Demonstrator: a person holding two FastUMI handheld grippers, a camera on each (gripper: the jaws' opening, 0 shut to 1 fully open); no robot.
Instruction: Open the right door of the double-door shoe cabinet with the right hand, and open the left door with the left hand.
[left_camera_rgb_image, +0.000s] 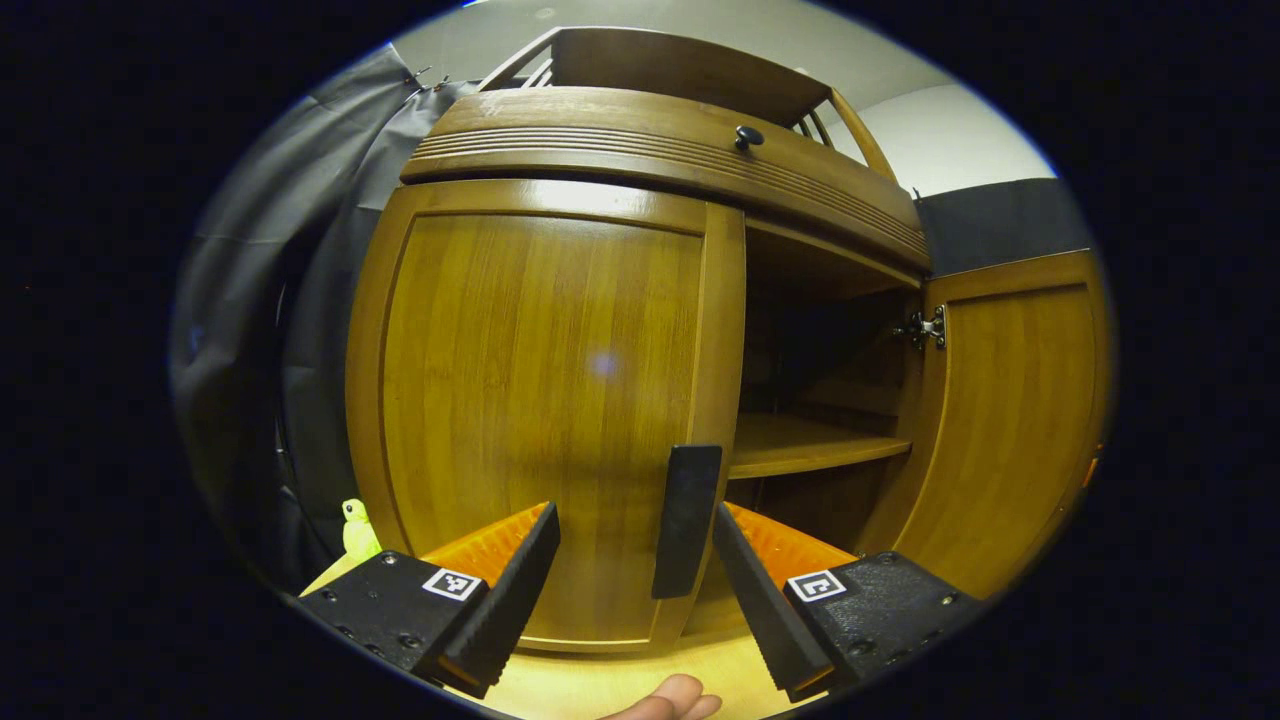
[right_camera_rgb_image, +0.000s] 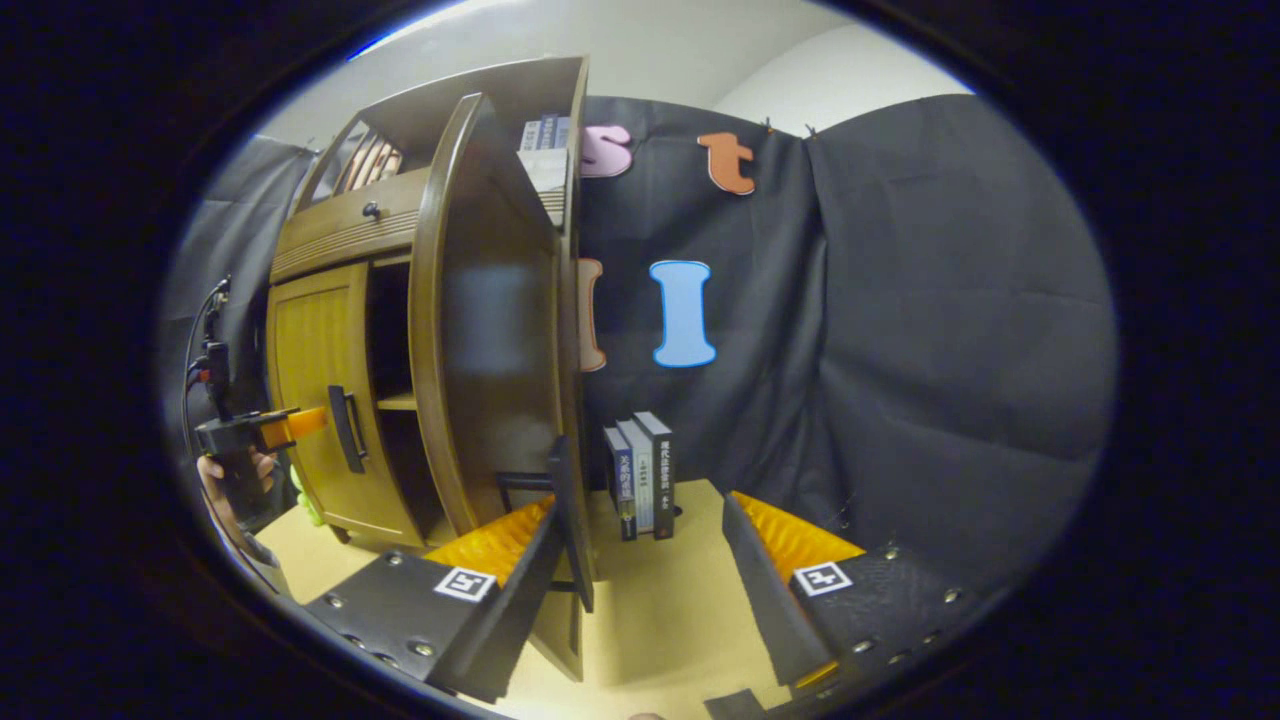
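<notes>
Black-cloth booth, pale tabletop (left_camera_rgb_image: 600, 685): right door (left_camera_rgb_image: 1010, 420) swung wide, right claw (right_camera_rgb_image: 640, 580) open beside its handle (right_camera_rgb_image: 570, 520); left door (left_camera_rgb_image: 540, 400) closed, left claw (left_camera_rgb_image: 635, 585) open around handle (left_camera_rgb_image: 686, 520); next likely clamp, pull outward.

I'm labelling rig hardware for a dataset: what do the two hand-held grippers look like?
Each hand-held gripper, left and right, has blocky black housings with screw heads, each bearing a small square black-and-white marker, and two ridged, wedge-shaped fingers. In the right gripper view, the left one has a dark handle with a cable above.
</notes>
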